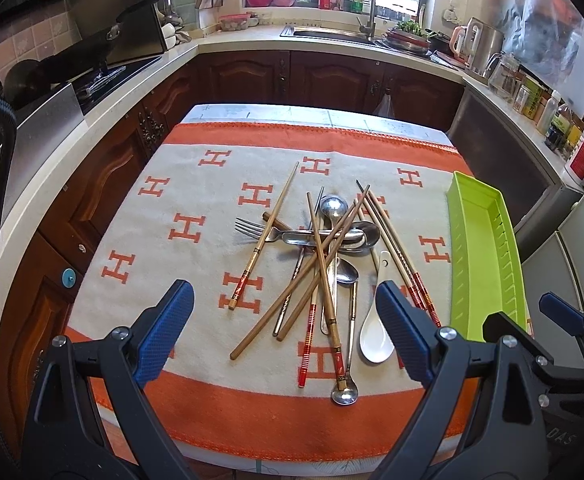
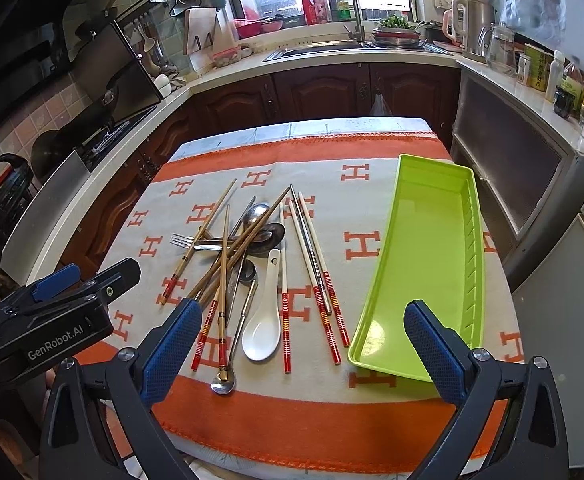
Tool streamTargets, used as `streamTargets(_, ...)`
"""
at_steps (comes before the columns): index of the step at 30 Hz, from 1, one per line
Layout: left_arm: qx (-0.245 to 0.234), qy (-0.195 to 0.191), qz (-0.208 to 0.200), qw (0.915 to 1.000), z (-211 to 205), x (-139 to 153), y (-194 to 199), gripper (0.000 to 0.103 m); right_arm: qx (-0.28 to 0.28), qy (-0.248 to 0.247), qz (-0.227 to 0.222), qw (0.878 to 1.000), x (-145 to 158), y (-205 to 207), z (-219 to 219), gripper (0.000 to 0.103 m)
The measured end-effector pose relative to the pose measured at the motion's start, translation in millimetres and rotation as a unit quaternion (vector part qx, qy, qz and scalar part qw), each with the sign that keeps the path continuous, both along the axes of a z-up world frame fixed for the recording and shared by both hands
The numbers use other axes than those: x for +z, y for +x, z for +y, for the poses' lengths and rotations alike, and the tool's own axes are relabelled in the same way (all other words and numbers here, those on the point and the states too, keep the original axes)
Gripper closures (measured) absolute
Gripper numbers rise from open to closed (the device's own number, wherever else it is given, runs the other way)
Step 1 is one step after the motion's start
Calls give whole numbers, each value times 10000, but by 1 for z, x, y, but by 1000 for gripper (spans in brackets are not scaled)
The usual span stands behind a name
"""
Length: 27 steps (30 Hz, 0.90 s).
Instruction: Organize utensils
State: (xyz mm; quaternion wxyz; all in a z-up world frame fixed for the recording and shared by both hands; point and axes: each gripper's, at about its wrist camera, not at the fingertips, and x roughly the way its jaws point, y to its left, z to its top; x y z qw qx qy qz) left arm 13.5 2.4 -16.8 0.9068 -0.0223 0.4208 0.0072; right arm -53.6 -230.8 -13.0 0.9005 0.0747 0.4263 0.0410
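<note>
A tangled pile of utensils lies mid-table on the orange and cream cloth point(image 1: 164, 200): several wooden and red-banded chopsticks point(image 1: 323, 264), a metal fork point(image 1: 252, 228), metal spoons point(image 1: 333, 206) and a white ceramic spoon point(image 1: 375, 332) point(image 2: 262, 328). An empty lime-green tray point(image 1: 487, 256) point(image 2: 431, 264) lies along the table's right side. My left gripper point(image 1: 284, 328) hovers open over the near edge of the pile, holding nothing. My right gripper point(image 2: 303, 348) is open too, between the white spoon and the tray's near end. The left gripper's body point(image 2: 52, 320) shows at the left of the right wrist view.
The table stands in a U-shaped kitchen with dark wooden cabinets point(image 1: 331, 76). A stove with a pan point(image 1: 104, 40) is on the left counter, a sink and tap point(image 2: 351, 12) at the back, and jars and a kettle point(image 2: 467, 20) on the right counter.
</note>
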Motion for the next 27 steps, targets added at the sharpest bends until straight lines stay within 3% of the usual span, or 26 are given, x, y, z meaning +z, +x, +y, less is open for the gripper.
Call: streamTargets(27, 15, 78, -20, 10000, 4, 1, 5, 12, -59, 52, 47, 10000, -7, 5, -1, 1)
